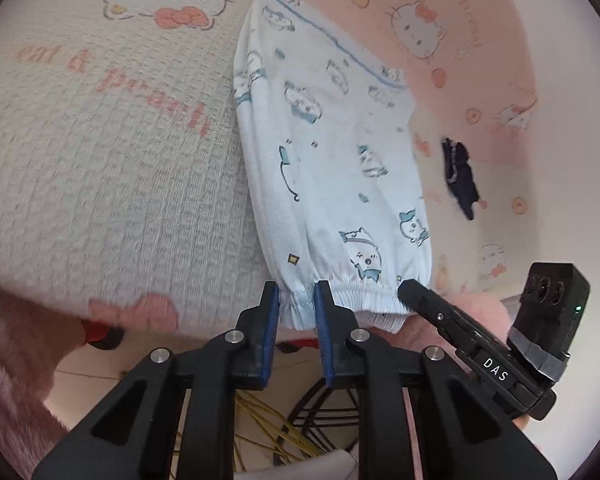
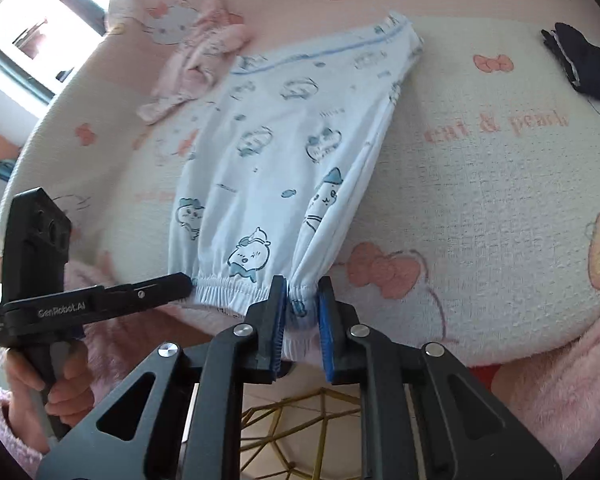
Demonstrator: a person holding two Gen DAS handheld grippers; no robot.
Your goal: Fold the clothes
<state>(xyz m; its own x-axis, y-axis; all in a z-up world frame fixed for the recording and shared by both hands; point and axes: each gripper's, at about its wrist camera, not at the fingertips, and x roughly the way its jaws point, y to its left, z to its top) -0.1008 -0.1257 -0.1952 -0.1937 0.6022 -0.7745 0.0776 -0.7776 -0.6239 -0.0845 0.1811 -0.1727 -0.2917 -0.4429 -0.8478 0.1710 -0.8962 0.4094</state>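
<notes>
A light blue garment (image 1: 324,140) with cartoon prints and an elastic waistband (image 1: 360,304) lies on a pink and white cat-print blanket (image 1: 100,160), with the waistband at the near edge. My left gripper (image 1: 296,304) is shut on the waistband's left end, the fabric bunched between its blue pads. In the right wrist view, my right gripper (image 2: 303,300) is shut on the right end of the same waistband (image 2: 228,288). The garment (image 2: 284,140) stretches away from it. The left gripper's finger (image 2: 180,280) shows at the waistband's other end, held by a hand (image 2: 60,392).
A dark navy cloth (image 2: 584,68) lies at the far right of the blanket (image 2: 500,200). A crumpled pink garment (image 2: 204,64) lies beyond the blue one. A window (image 2: 32,20) is at the upper left. A yellow wire frame (image 2: 300,420) sits below the blanket's edge.
</notes>
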